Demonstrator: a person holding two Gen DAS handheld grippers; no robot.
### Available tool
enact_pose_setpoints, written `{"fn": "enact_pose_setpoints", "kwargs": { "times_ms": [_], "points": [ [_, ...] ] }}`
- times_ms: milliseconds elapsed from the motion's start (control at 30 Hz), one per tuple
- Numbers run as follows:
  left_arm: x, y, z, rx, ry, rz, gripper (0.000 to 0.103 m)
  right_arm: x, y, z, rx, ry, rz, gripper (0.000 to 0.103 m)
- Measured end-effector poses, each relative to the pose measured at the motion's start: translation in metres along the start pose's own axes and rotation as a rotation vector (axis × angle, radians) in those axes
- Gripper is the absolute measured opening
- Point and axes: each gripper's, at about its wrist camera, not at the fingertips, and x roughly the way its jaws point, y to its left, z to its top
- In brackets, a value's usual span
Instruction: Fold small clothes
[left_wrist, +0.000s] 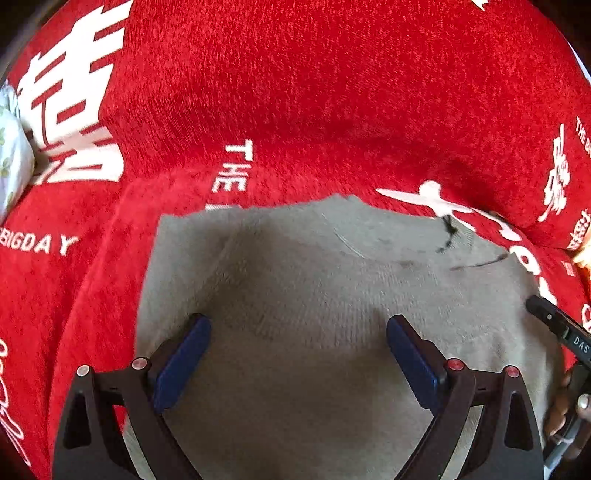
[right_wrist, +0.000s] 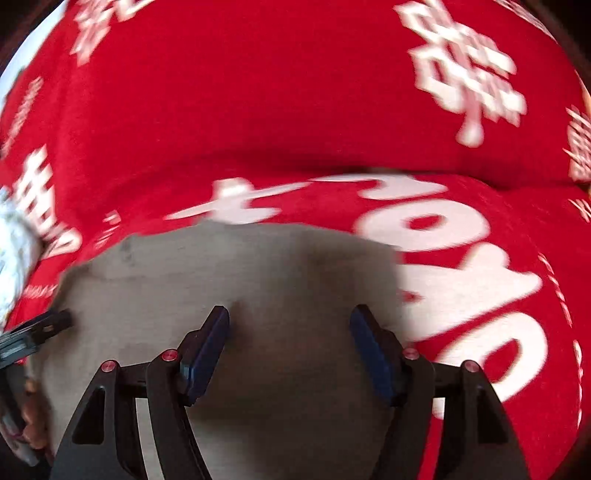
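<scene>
Both jaws gape empty over the grey knit garment (left_wrist: 332, 295) spread flat on the red blanket (left_wrist: 314, 92).

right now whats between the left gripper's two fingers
Only the grey garment: the left gripper is open over it with nothing pinched, as the left wrist view shows. It lies on the red blanket.

On the red blanket (left_wrist: 332, 92), white print is seen: "THE" (left_wrist: 236, 166) stands sideways near the middle of the left wrist view, and "BIGDAY" (left_wrist: 37, 243) is read at the left edge. Large white Chinese-style characters (left_wrist: 70, 99) are also printed there but cannot be read with certainty. On the right gripper (left_wrist: 565, 332), "DAS" is read. In the right wrist view the print is blurred.
</scene>
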Motion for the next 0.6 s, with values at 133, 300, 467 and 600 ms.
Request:
{"fn": "enact_pose_setpoints", "kwargs": {
  "times_ms": [133, 300, 467, 600],
  "points": [
    [0.003, -0.003, 0.006, 0.011, 0.005, 0.066, 0.097, -0.015, -0.012, -0.002, 0.057, -0.046, -0.005, 0.072],
    [-0.041, -0.006, -0.014, -0.004, -0.075, 0.006, 0.097, -0.056, 0.009, -0.015, 0.007, -0.128, 0.033, 0.073],
    [-0.055, 0.027, -0.022, -0.045, -0.099, 0.054, 0.097, -0.055, 0.029, -0.012, -0.112, -0.114, -0.047, 0.073],
    [-0.046, 0.092, -0.008, -0.232, -0.019, -0.029, 0.097, -0.047, 0.012, 0.006, -0.044, -0.091, -0.014, 0.073]
  ]
}}
